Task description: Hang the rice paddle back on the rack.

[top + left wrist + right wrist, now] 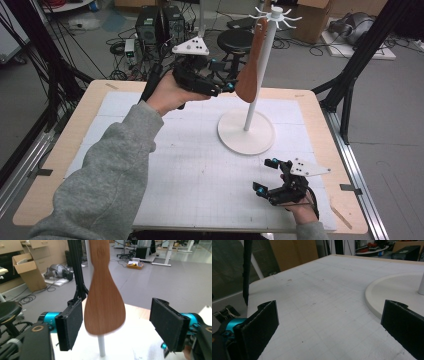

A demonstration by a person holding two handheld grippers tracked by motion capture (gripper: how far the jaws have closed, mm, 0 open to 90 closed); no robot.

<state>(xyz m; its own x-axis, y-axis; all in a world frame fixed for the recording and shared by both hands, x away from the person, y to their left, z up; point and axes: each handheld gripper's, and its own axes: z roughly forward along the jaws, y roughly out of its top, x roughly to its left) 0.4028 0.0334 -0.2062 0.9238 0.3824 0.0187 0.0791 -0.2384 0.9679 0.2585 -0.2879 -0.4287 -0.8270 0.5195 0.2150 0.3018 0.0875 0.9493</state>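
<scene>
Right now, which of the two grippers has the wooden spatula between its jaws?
The left gripper, raised beside the white stand, brackets the hanging wooden spatula without touching; the right gripper sits low over the table.

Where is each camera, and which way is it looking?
High view: sits above the person's side of the table, looking forward and down; grey sleeve, both hands, left gripper and right gripper show.
Left gripper view: rides on the left gripper, facing the hanging wooden spatula between its open jaws.
Right gripper view: rides on the right gripper, low over the table, jaws open, facing the stand base.
Shared: the high and left gripper views both show the spatula on the white stand.
</scene>
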